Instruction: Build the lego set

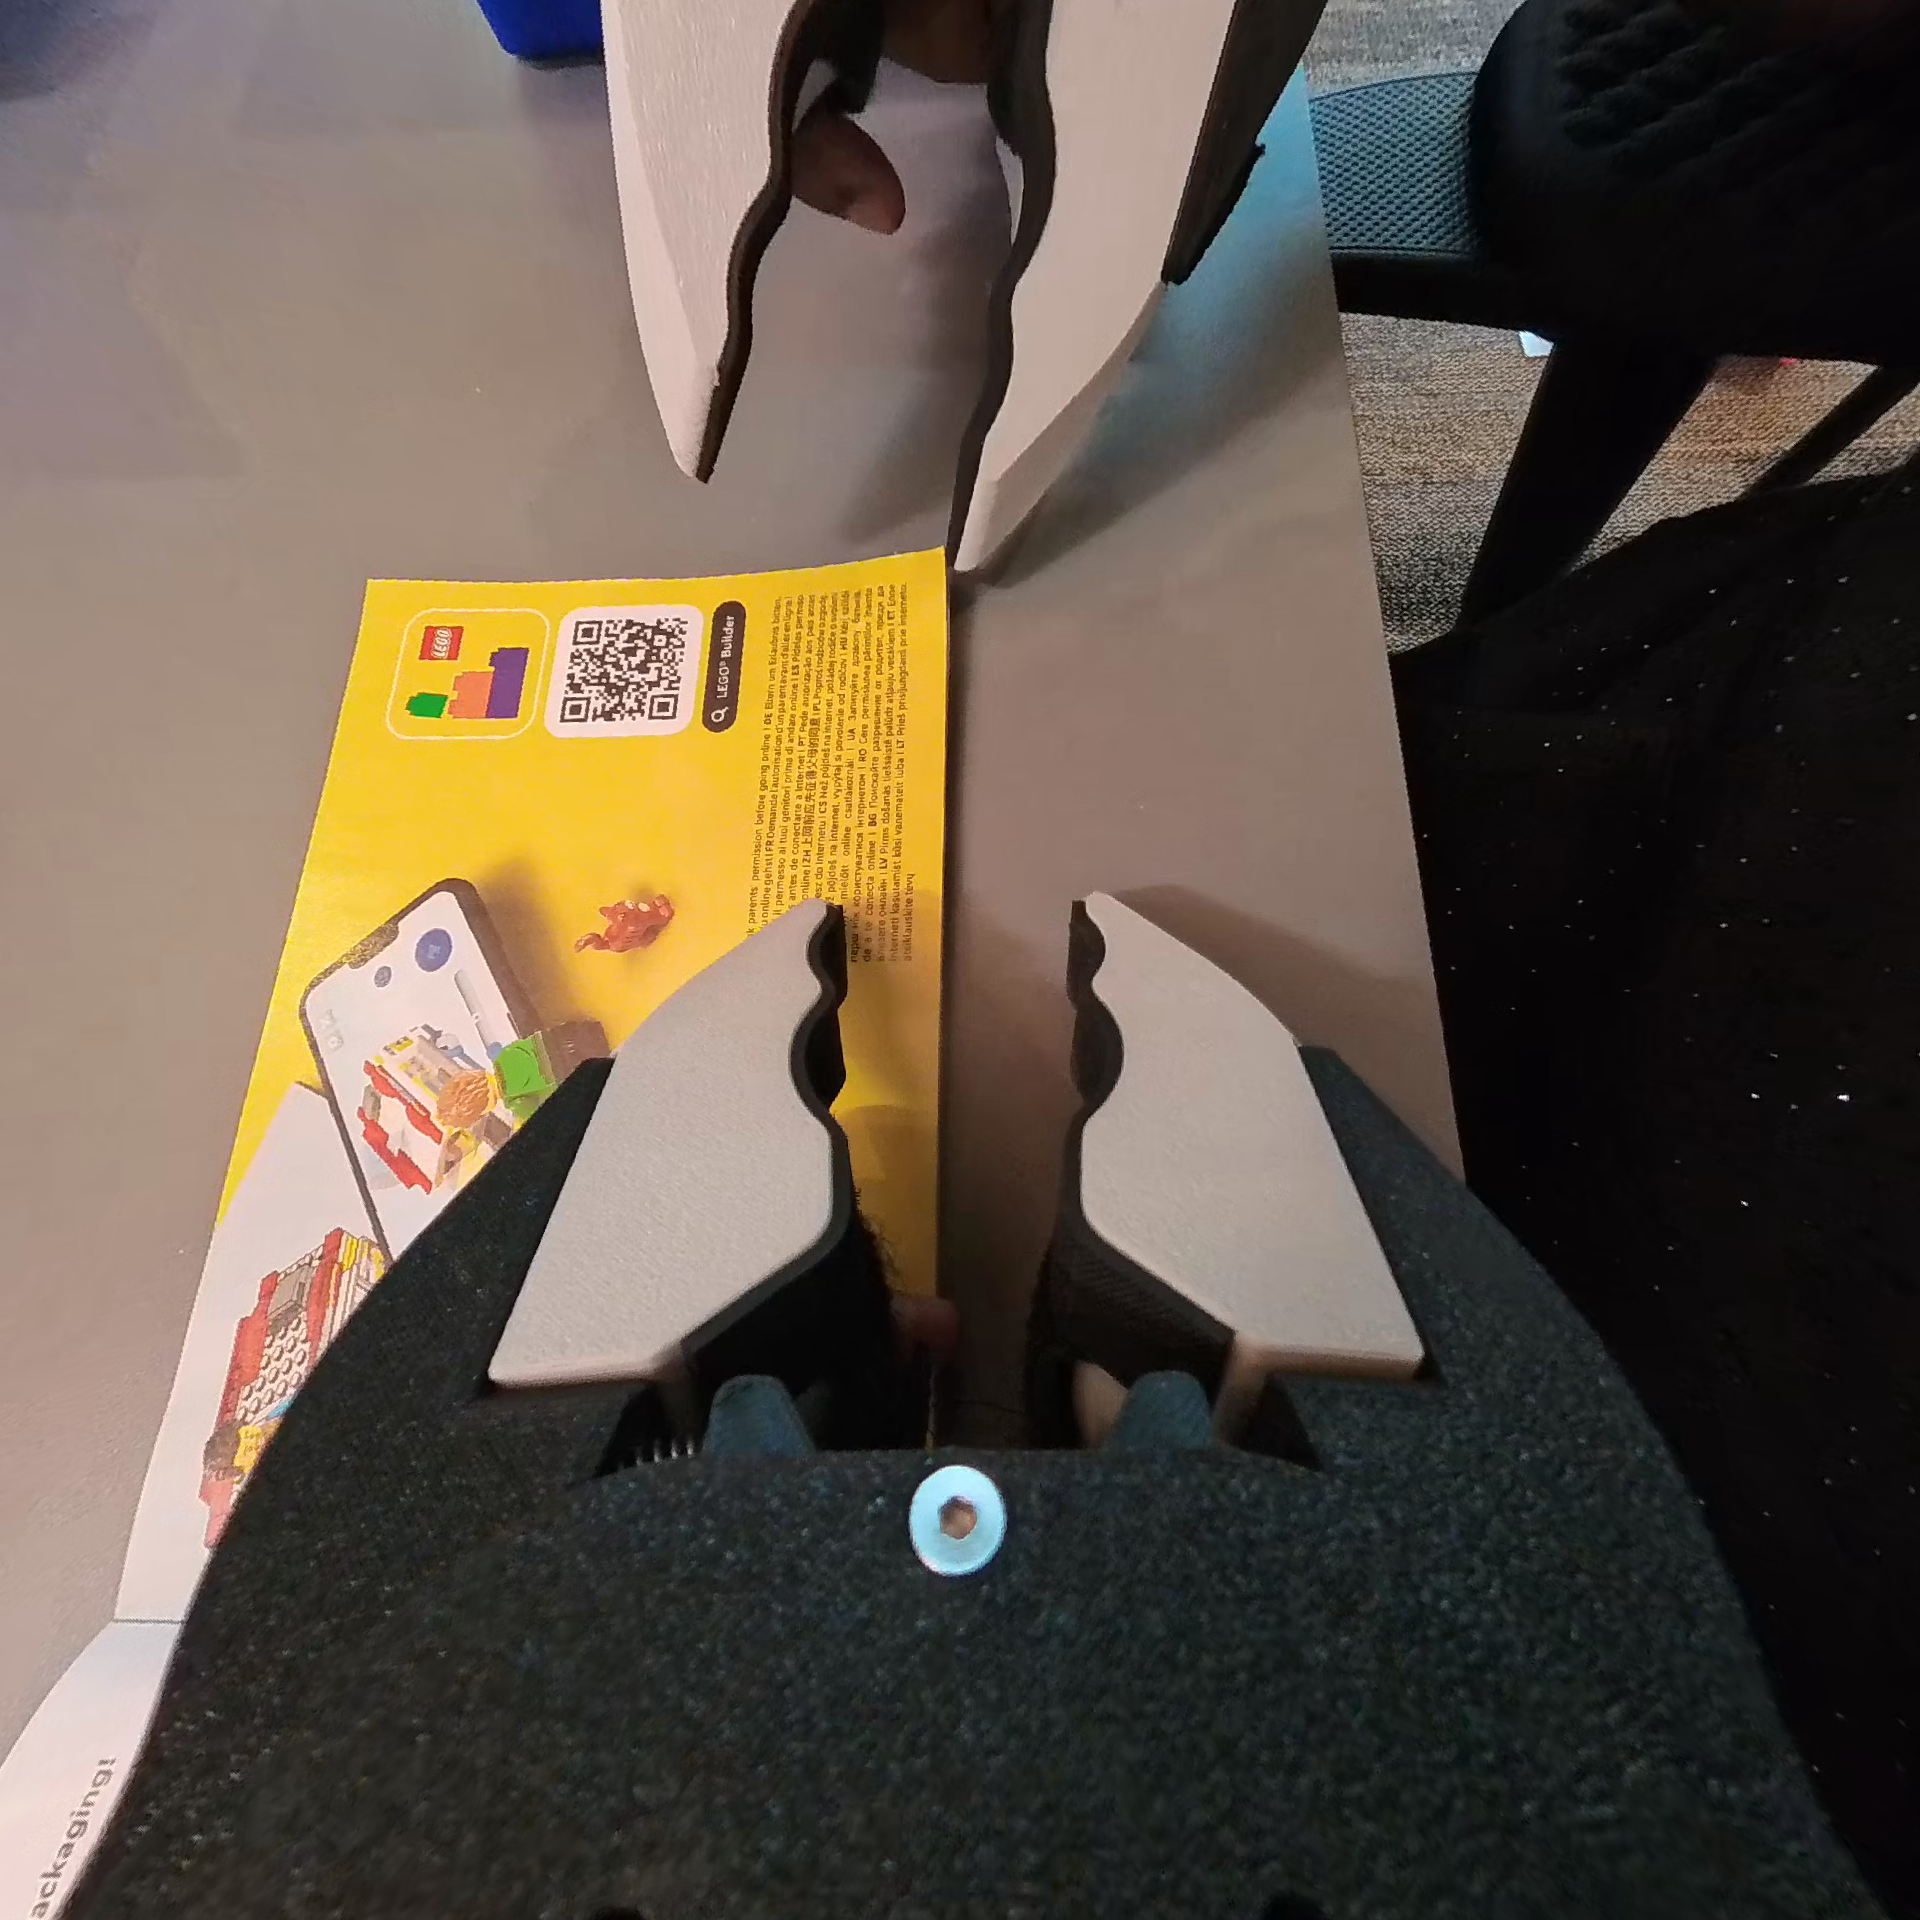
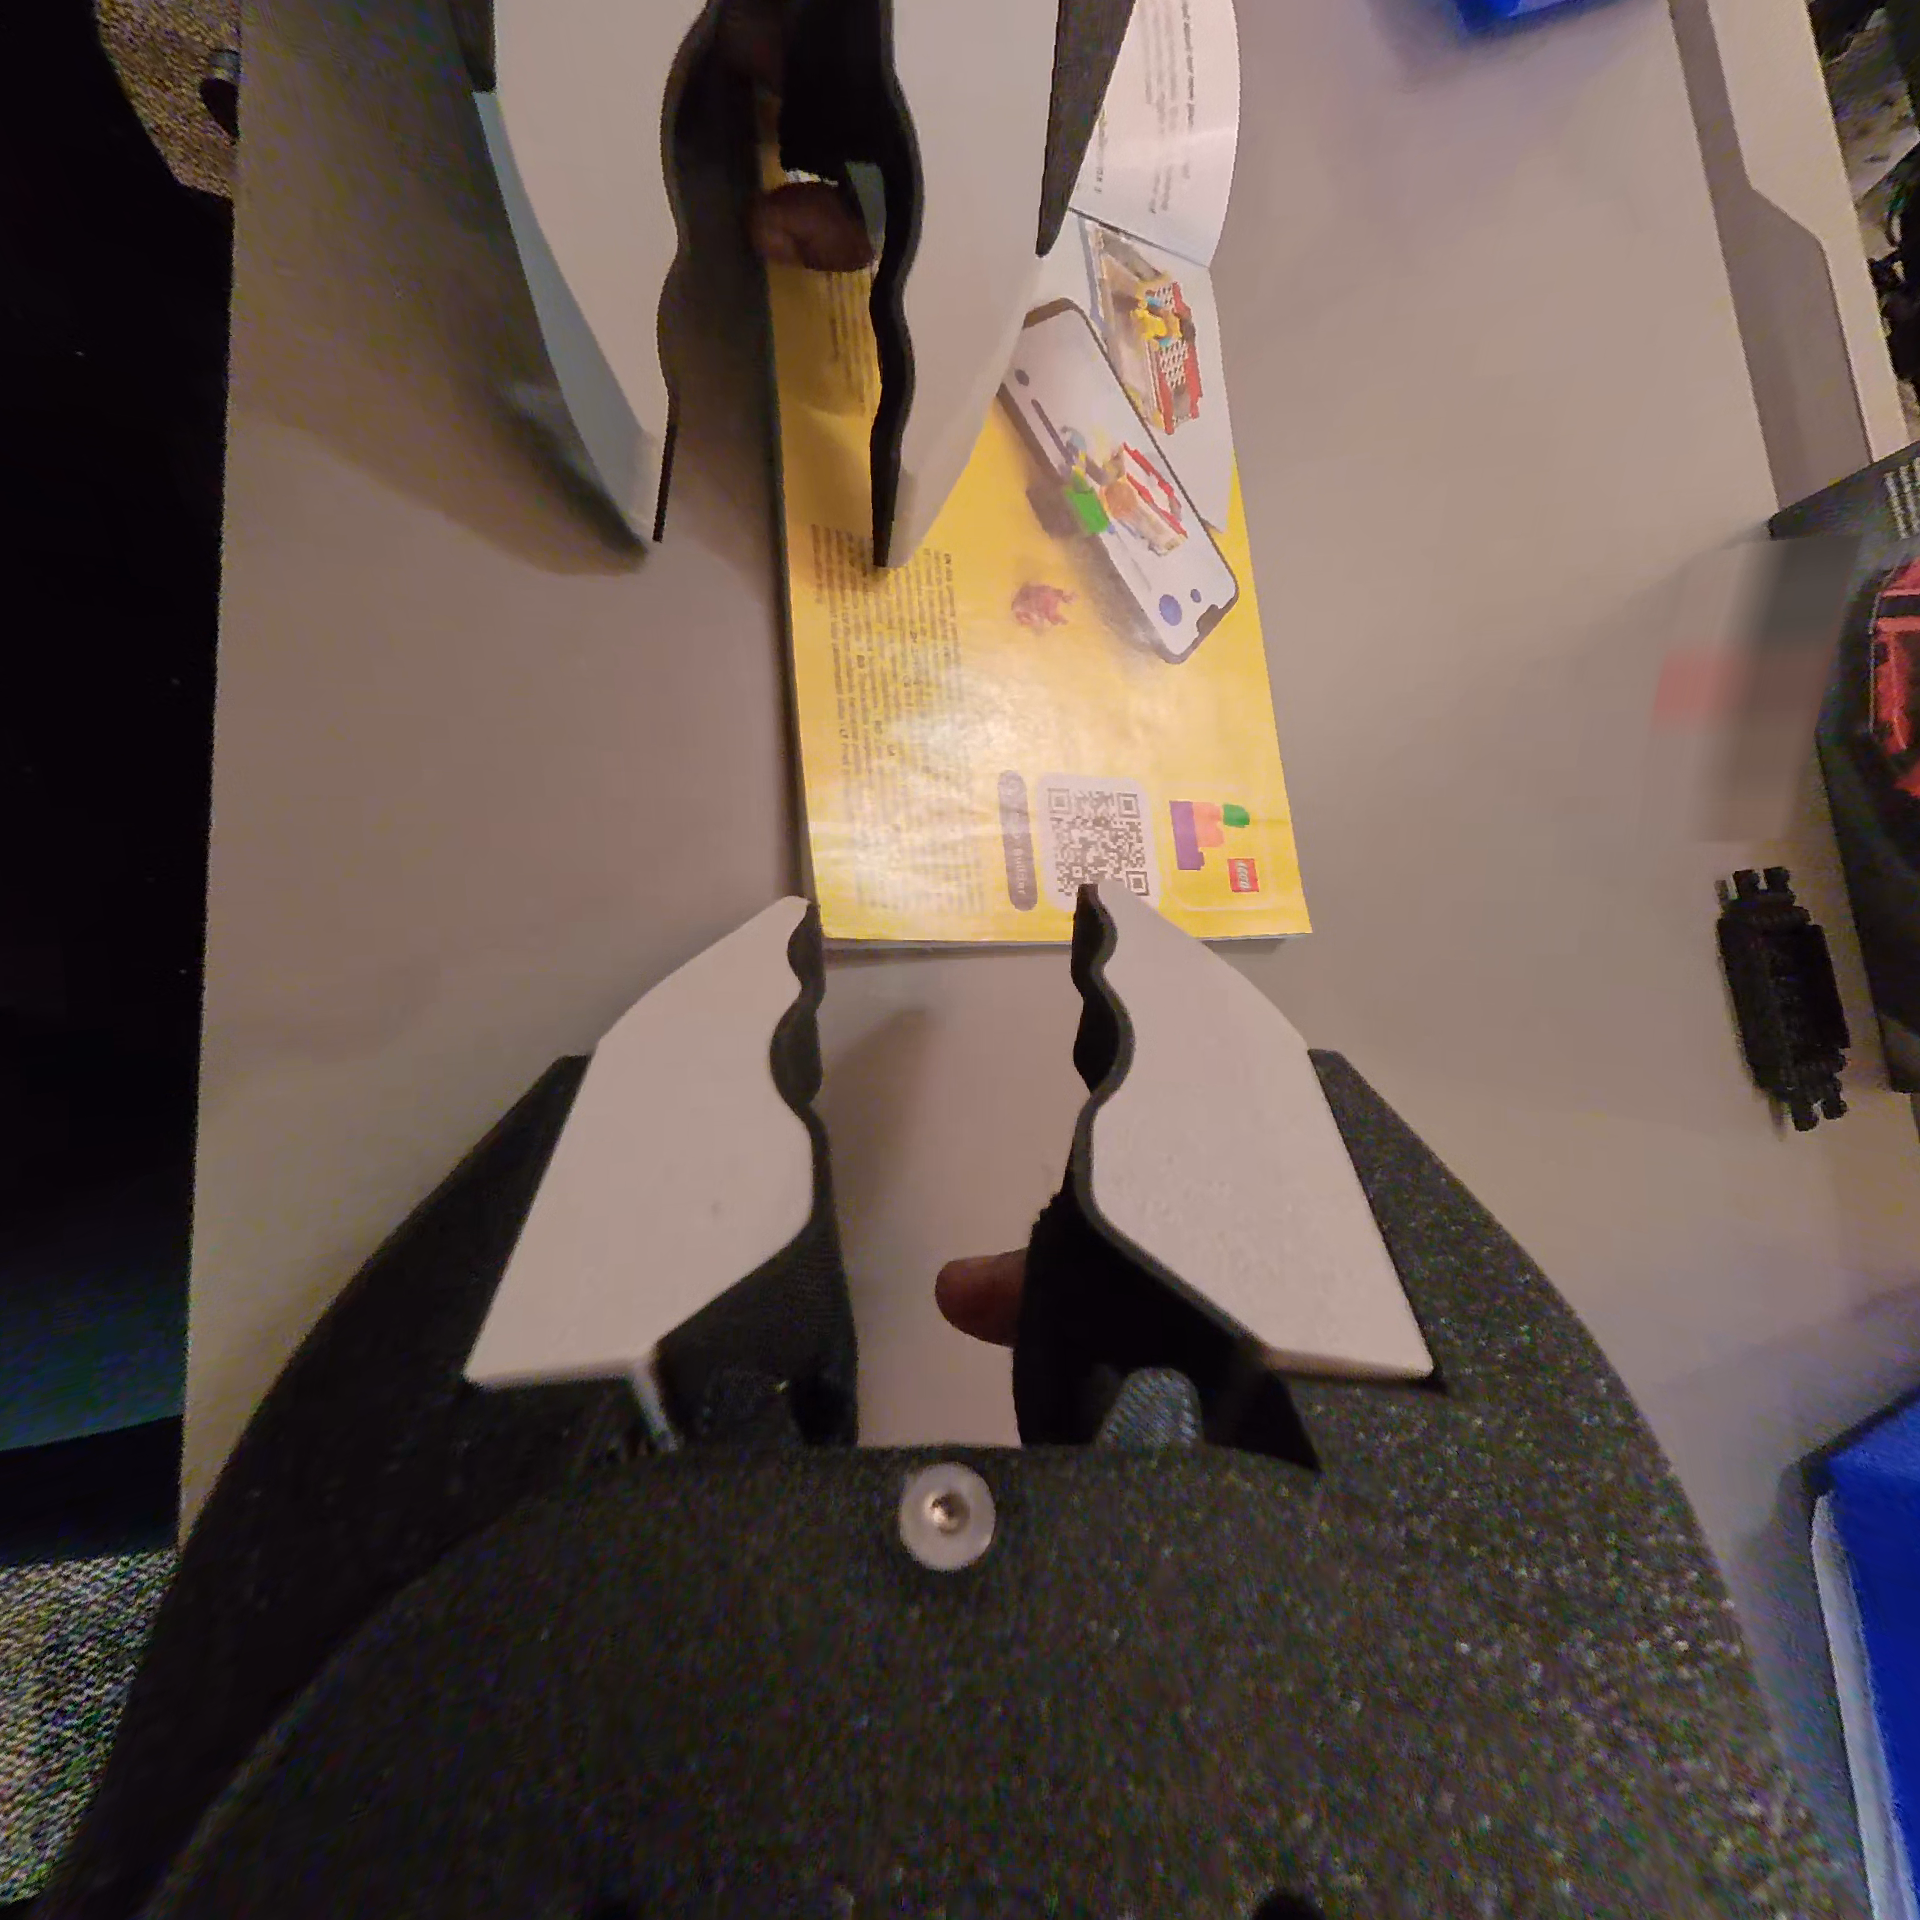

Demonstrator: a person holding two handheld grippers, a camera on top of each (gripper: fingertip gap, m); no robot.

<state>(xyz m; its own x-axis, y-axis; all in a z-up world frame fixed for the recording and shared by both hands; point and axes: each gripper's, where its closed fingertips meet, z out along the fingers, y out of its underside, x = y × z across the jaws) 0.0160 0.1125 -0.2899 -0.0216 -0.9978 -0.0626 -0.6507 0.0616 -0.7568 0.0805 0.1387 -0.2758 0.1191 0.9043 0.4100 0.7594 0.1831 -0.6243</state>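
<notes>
Table [image 2: 468, 727]: grey, flat top, bearing everything below; its long edge runs beside a dark chair [image 1: 1621, 208] and speckled carpet.

Booklet [image 1: 623, 810]: yellow cover printed with a phone picture, a square code and small text. Lies flat on the table, lengthwise between the 2 grippers, a white page showing at its far end in the right wrist view.

Left gripper [image 1: 956, 914]: 2 grey fingers with wavy black pads, spread apart, nothing between them. One finger hangs over the booklet's long edge, the other over bare table.

Right gripper [image 2: 945, 909]: same build, fingers spread, grasp bare. It sits at the booklet's short end by the square code, one tip over the cover, the other over the table just beside the corner.

Blue bin [image 2: 1870, 1538]: at the table's edge, partly seen.

Black brick piece [image 2: 1782, 997]: small, studded, well apart from the booklet.
</notes>
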